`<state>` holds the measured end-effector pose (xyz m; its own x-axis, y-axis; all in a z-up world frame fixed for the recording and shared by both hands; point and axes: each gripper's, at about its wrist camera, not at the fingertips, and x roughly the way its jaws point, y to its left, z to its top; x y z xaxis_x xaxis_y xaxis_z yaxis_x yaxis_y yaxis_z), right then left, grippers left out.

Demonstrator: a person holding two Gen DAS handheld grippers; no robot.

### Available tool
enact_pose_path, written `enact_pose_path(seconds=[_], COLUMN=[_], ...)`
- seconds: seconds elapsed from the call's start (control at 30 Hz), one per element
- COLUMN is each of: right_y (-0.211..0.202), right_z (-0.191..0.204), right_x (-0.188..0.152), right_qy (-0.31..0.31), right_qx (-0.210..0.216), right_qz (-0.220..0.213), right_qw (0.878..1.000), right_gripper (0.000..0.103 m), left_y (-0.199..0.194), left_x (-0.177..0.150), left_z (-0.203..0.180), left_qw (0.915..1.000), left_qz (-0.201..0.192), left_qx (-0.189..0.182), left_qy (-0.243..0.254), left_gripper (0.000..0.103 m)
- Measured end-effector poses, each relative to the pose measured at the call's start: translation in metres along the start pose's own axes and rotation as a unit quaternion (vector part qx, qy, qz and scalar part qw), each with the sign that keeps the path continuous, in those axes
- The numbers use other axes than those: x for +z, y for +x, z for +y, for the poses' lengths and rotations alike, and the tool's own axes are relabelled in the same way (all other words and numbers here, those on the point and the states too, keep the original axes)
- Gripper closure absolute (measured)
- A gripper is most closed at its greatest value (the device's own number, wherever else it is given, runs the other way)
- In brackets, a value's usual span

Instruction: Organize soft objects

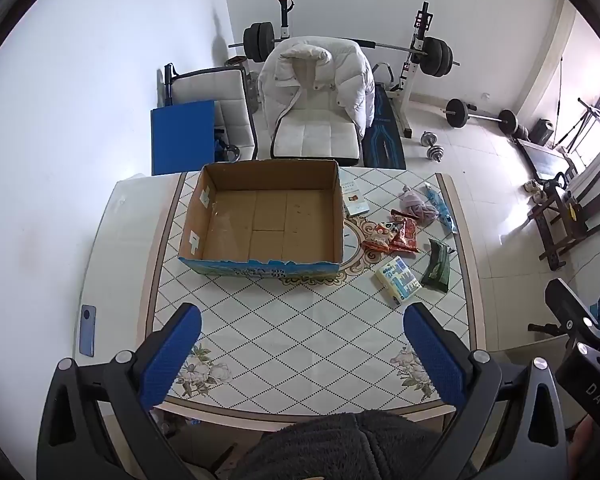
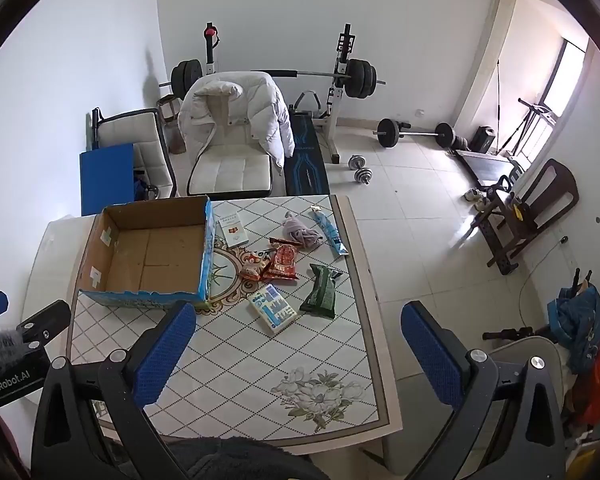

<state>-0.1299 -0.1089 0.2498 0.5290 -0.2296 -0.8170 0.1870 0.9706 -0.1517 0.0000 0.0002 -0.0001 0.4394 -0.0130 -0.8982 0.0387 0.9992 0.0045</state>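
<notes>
Both tongs open, empty, hovering over near desk (image 1: 300, 320) edge. Left tongs (image 1: 302, 354) face the cardboard box (image 1: 260, 258); right tongs (image 2: 298, 354) sit nearer the soft stuff. Tissue pack (image 2: 274, 309) lies just ahead of right tongs, long axis running near-right to far-left; green pack (image 2: 320, 292) beside it, cloth (image 2: 302, 234) farther. Judgement: right arm's job.

The table (image 1: 312, 320) carries a white cloth with a dark diamond grid, pale flowers at the near corners and a gold medallion at centre. The cardboard box (image 1: 268, 216) is brown inside, blue-printed outside. Beside it lie red snack packets (image 2: 278, 264), a dark green pouch (image 2: 320, 290), a cream-and-blue tissue pack (image 2: 274, 308), a mauve cloth (image 2: 300, 232) and a light blue sachet (image 2: 332, 234). Both grippers have blue textured pads (image 1: 172, 356) on black frames.
</notes>
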Motion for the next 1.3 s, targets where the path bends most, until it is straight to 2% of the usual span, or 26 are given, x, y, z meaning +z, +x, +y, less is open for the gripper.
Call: enact_pose_path(seconds=[0.8, 0.87, 1.3], right_y=[0.000, -0.002, -0.008], right_z=[-0.004, -0.005, -0.006], right_x=[0.002, 0.002, 0.004], right_qy=[0.006, 0.006, 0.006], right_qx=[0.011, 0.011, 0.006], right_qz=[-0.007, -0.010, -0.016], right_qw=[1.000, 1.000, 1.000], right_gripper=[0.000, 0.000, 0.000], left_y=[-0.013, -0.014, -0.017], left_x=[0.016, 0.008, 0.008], left_z=[-0.007, -0.006, -0.007], left_qw=[0.9999, 0.9998, 0.9998], left_qz=[-0.007, -0.014, -0.020], left_qx=[0.010, 0.011, 0.009], left_qy=[0.004, 0.004, 0.002], left_gripper=[0.000, 0.000, 0.000])
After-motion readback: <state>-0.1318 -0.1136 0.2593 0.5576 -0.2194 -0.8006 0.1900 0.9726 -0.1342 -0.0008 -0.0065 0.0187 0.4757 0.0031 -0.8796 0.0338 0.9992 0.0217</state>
